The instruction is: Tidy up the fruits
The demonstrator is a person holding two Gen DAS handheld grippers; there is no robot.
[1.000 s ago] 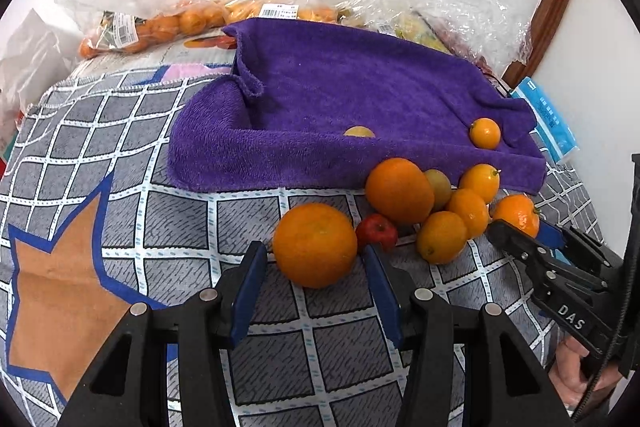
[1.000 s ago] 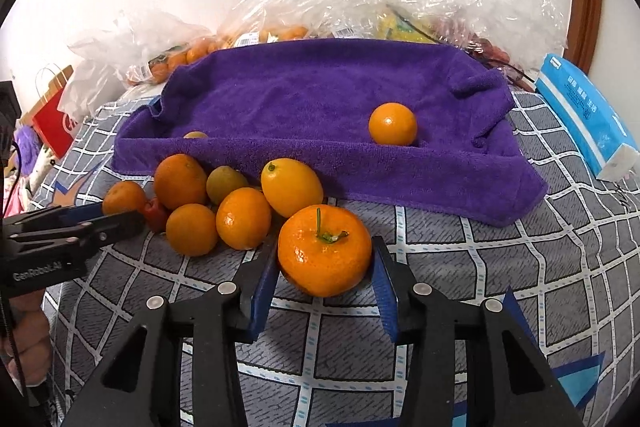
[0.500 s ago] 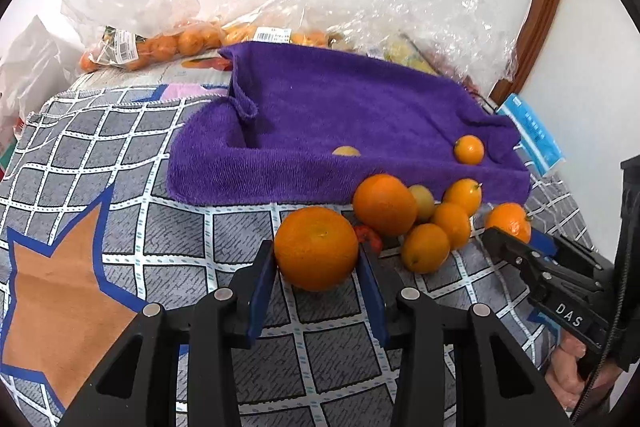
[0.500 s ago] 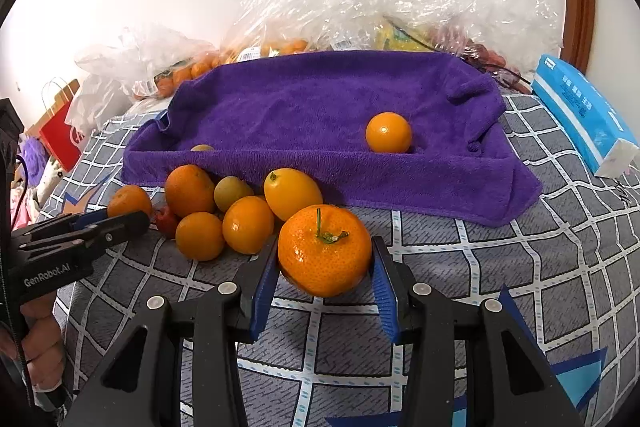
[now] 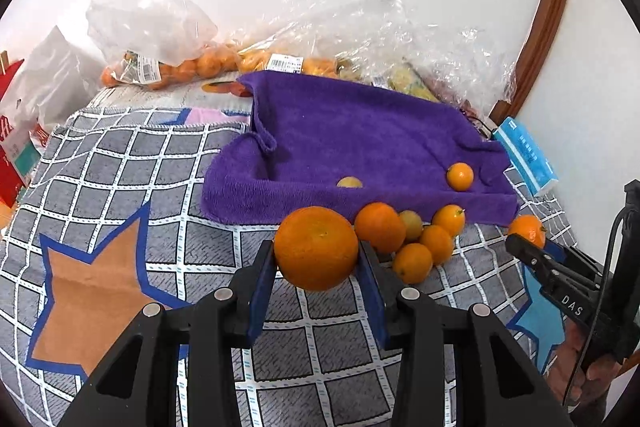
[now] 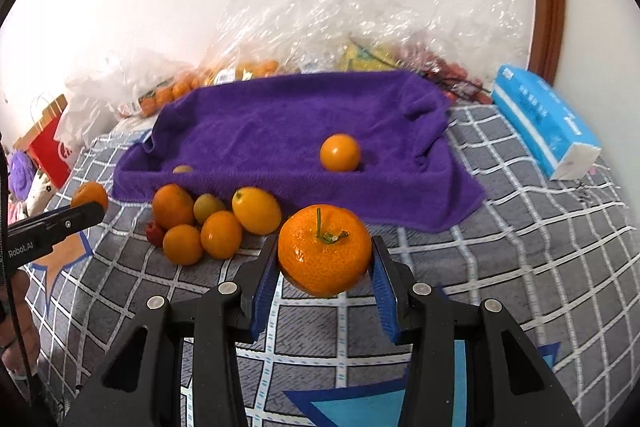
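Note:
My left gripper (image 5: 316, 269) is shut on a large orange (image 5: 316, 247), held just above the checked cloth. A stemmed mandarin (image 6: 324, 255) sits clamped in my right gripper (image 6: 325, 281), also lifted off the cloth. Behind both lies a purple towel (image 5: 360, 143) (image 6: 280, 123) shaped like a tray, with a small orange fruit (image 5: 460, 176) (image 6: 340, 152) and a yellowish one (image 5: 349, 182) (image 6: 183, 169) on it. A cluster of several small citrus fruits (image 5: 416, 239) (image 6: 216, 219) rests in front of the towel. The right gripper's side shows at the right of the left wrist view (image 5: 560, 275).
Clear plastic bags of fruit (image 5: 168, 59) (image 6: 360, 39) pile up against the white wall behind the towel. A blue tissue pack (image 6: 548, 127) (image 5: 526, 155) lies to the right. A red paper bag (image 5: 12, 147) stands at the far left. The checked cloth (image 5: 120, 187) spreads out to the left.
The left gripper's jaws closed onto the large orange. Both grippers have since risen with their fruit, and the cluster and towel now sit lower and farther off in both views.

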